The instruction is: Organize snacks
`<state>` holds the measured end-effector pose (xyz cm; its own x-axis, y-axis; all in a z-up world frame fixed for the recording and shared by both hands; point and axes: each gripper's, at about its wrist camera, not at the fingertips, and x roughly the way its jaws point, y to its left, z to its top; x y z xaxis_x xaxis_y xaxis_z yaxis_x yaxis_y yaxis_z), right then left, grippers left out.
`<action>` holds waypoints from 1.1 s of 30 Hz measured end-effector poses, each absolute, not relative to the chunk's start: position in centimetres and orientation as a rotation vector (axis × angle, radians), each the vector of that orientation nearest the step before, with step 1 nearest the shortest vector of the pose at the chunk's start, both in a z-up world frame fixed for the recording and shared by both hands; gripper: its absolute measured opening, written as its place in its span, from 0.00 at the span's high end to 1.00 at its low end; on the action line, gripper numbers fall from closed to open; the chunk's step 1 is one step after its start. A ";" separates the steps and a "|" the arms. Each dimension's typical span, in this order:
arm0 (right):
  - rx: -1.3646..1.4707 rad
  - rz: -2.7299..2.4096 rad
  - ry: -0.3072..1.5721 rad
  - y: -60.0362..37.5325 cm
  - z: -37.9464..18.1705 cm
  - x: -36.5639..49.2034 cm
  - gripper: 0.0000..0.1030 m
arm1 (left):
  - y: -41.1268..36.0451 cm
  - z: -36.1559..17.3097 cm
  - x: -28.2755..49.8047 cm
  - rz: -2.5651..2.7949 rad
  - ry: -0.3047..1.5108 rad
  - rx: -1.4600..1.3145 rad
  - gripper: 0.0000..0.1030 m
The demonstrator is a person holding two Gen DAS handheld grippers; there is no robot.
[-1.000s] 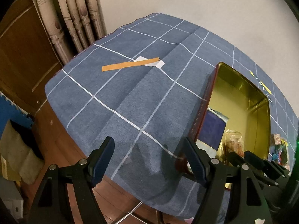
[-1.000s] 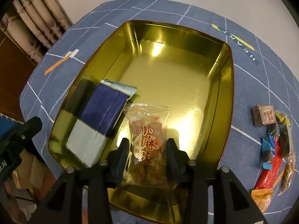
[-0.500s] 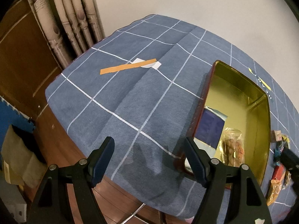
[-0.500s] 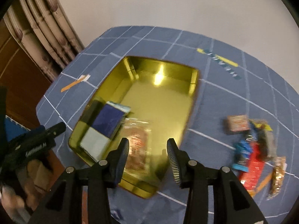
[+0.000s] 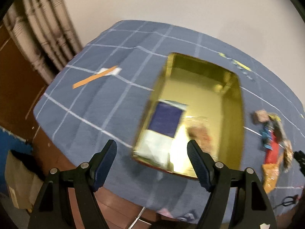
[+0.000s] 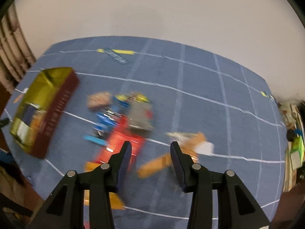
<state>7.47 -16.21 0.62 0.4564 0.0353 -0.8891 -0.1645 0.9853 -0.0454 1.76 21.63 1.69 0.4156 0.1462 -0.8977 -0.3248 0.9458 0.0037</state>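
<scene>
Right tongs [image 6: 150, 153], open and empty, hover over the snack pile [image 6: 122, 122]; left tongs [image 5: 152, 152] gape.

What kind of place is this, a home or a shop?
Probably a room in a home: a table under a blue checked tablecloth, pleated curtains beside a plain wall, and a gold tin with loose snack packets lying near it.

In the left wrist view the tin [image 5: 200, 103] sits at frame centre on the surface [image 5: 91, 110], with two packets [image 5: 167, 120] inside its lower half. A heap of snacks [image 5: 272, 143] lies at its right; a paper strip [image 5: 95, 78] lies upper left.
</scene>
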 end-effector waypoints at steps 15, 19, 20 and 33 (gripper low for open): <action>-0.129 0.126 1.133 -20.2 -3.7 7.1 0.54 | 7.2 0.4 3.1 -0.019 1.244 -0.071 0.24; -0.123 0.137 1.131 -20.4 -4.2 7.3 0.54 | 5.3 -0.7 3.6 -0.063 1.298 -0.081 0.24; -0.126 0.140 1.128 -20.5 -4.4 7.4 0.54 | 5.0 -0.8 3.6 -0.068 1.305 -0.082 0.24; -0.057 0.157 1.126 -21.2 -5.2 7.0 0.59 | 0.6 -3.4 4.7 -0.142 1.411 -0.148 0.24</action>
